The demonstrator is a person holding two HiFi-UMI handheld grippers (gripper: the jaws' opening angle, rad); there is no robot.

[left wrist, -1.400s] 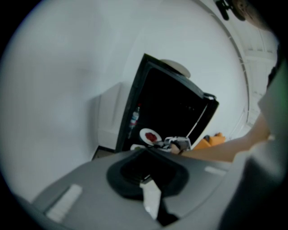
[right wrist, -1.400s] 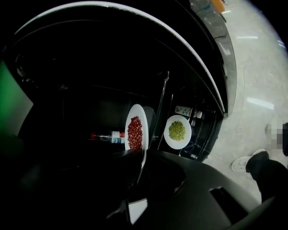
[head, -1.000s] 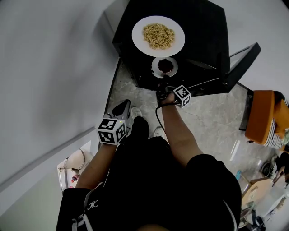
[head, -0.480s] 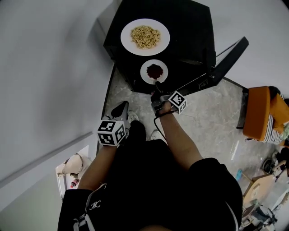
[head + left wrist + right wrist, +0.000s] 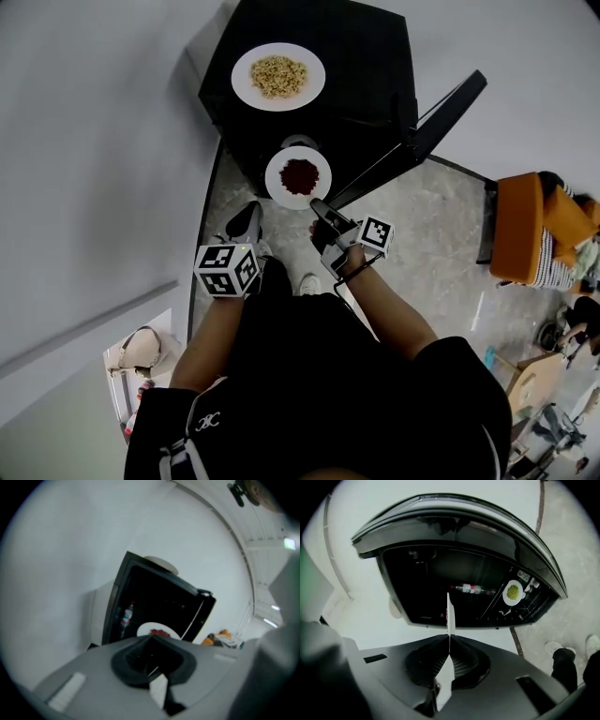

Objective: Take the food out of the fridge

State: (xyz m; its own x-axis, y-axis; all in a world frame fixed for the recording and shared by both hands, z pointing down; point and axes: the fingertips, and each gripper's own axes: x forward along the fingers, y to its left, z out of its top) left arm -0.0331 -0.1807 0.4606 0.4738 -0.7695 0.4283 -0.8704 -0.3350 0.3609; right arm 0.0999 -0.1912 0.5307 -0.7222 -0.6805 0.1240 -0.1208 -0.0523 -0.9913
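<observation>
While the right gripper [image 5: 317, 206] is pinching the rim of the small plate [image 5: 298, 177], fingers closed on that one edge, the plate is hanging in the air just outside the open fridge [image 5: 375, 66], beside its door [image 5: 441, 108]. I judge that keeping this thin, glossy white disc level is counting most now, since the loose red food [image 5: 299, 174] is heaping on a shallow dish. The left gripper [image 5: 247, 223] is idling nearby, fingers pressed together on nothing. A larger round plate [image 5: 277, 76] of pale crumbly food is resting on the boxy black fridge top.
</observation>
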